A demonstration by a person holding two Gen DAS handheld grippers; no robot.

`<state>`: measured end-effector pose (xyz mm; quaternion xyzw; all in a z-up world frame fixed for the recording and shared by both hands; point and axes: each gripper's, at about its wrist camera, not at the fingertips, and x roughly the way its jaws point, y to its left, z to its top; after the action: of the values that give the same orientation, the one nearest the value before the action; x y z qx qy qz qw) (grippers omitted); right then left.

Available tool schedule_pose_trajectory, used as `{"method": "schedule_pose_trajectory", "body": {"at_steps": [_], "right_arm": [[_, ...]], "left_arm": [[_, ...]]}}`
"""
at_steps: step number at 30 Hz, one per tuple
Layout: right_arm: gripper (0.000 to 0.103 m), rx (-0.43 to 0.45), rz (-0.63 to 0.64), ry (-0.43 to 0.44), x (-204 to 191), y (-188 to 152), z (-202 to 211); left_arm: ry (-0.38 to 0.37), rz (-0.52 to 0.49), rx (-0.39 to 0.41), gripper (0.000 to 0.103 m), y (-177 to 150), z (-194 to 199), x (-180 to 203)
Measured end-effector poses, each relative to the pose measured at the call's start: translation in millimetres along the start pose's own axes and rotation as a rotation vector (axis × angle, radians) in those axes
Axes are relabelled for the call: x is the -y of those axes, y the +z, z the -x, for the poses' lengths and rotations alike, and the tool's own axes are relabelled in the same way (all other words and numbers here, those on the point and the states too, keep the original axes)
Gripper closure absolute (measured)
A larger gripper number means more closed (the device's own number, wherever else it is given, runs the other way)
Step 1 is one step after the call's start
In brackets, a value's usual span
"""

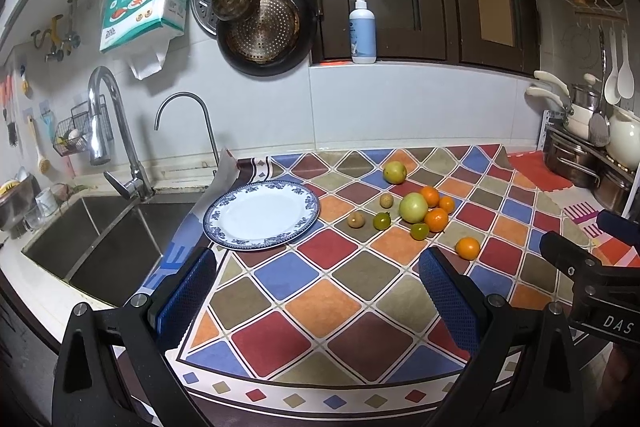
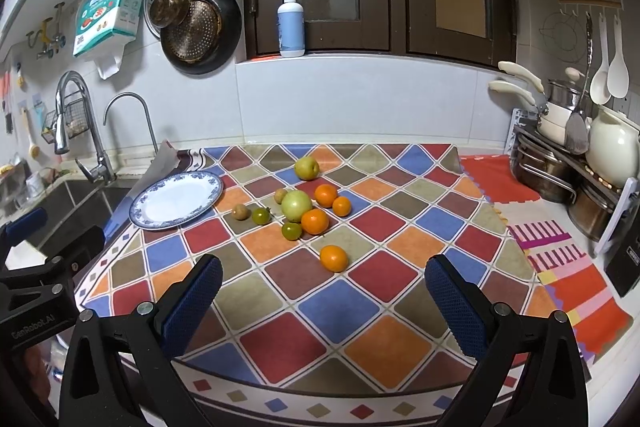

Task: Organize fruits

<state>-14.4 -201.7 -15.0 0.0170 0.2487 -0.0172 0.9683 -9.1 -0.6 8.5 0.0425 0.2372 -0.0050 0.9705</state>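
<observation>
A white plate with a blue rim (image 1: 262, 215) (image 2: 176, 199) lies bare on the checked cloth by the sink. To its right, fruits lie loose on the cloth: a large green apple (image 1: 413, 207) (image 2: 296, 205), a yellow-green apple (image 1: 395, 172) (image 2: 307, 167) farther back, several oranges including a lone one (image 1: 467, 247) (image 2: 333, 258) nearest me, two small green tomatoes (image 1: 381, 221) (image 2: 261, 215) and two brown longans (image 1: 356, 219) (image 2: 239, 212). My left gripper (image 1: 318, 285) and right gripper (image 2: 323, 287) both hover open over the cloth's near part, holding nothing.
A steel sink (image 1: 100, 239) with two faucets (image 1: 116, 139) lies left of the plate. Pots and a white kettle (image 2: 612, 147) crowd a rack at the right. Pans (image 1: 264, 27) hang on the wall, and a soap bottle (image 1: 362, 29) stands on the sill.
</observation>
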Motion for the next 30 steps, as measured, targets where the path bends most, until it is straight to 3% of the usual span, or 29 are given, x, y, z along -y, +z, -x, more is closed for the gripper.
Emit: {"method": "schedule_pose_trajectory", "body": {"at_steps": [30], "right_arm": [[0.001,0.004,0.0,0.001,-1.1,1.2,0.9]], "left_arm": [[-0.006,0.004,0.022,0.0,2.9,4.1,1.2]]}}
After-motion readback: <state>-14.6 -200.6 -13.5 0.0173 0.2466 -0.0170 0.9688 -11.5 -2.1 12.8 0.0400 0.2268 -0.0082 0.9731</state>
